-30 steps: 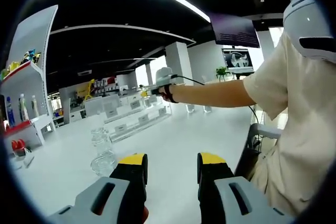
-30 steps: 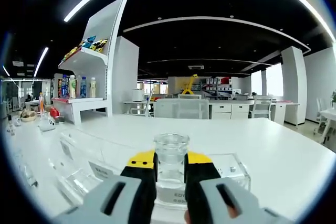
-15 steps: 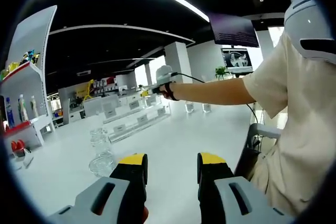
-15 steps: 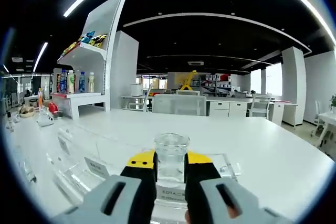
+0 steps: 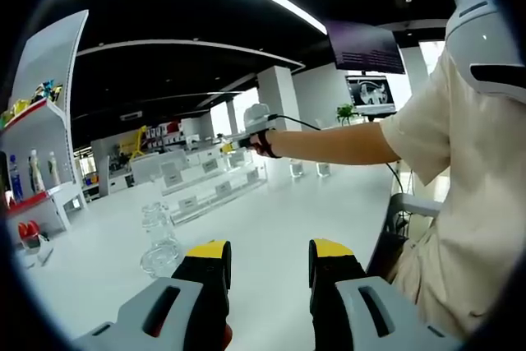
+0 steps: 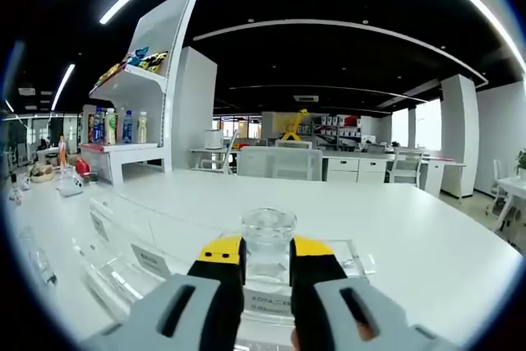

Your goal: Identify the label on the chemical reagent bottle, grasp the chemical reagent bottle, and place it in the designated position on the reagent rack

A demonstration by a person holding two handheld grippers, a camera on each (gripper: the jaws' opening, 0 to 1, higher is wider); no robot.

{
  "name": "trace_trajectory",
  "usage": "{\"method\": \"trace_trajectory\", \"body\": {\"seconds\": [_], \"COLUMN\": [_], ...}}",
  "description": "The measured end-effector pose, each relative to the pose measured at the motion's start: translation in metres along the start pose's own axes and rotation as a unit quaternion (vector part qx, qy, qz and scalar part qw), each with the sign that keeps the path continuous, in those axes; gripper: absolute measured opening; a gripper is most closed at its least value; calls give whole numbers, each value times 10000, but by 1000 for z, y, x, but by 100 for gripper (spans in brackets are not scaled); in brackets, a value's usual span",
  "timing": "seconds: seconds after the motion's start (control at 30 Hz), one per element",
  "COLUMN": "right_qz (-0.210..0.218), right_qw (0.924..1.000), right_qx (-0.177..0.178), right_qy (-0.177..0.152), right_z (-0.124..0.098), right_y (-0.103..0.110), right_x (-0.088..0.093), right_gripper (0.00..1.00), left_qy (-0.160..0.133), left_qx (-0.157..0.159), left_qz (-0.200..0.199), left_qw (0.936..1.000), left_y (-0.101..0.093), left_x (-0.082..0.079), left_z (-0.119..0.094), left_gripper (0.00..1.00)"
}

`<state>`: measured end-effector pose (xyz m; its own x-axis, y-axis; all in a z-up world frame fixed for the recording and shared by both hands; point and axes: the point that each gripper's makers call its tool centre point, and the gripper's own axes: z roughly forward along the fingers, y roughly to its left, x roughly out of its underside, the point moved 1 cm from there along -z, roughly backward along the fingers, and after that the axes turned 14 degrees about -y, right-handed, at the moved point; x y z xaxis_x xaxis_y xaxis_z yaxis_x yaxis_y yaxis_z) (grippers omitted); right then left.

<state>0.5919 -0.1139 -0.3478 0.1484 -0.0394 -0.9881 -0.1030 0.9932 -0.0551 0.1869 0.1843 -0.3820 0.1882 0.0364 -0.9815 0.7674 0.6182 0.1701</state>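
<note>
- We see a broad white table (image 6: 427, 236) spread under both grippers.
- On it a stepped clear acrylic reagent rack (image 6: 123, 260) carries small white labels.
- Our right gripper (image 6: 267, 262) has its yellow-tipped jaws clamped on a clear glass reagent bottle (image 6: 267, 244), above the rack's near end.
- Our left gripper (image 5: 269, 262) holds nothing, its jaws set moderately apart.
- Beside it, a second clear glass bottle (image 5: 159, 240) stands on the table.
</note>
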Motion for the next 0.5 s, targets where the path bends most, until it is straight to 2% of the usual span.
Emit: {"method": "trace_trajectory", "body": {"seconds": [0.37, 0.5], "right_qz": [32, 59], "right_qw": [10000, 9999], "right_qx": [-21, -82], "right_qy": [17, 5], "right_z": [-5, -18], "right_y": [-2, 6], "right_x": [0, -4], "right_gripper": [25, 27], "left_qy": [-31, -81], "left_qx": [-18, -43], "left_qz": [20, 12], "left_qw": [10000, 10000], "left_y": [0, 2], "left_x": [-3, -5], "left_z": [-1, -2], "left_gripper": [39, 39]}}
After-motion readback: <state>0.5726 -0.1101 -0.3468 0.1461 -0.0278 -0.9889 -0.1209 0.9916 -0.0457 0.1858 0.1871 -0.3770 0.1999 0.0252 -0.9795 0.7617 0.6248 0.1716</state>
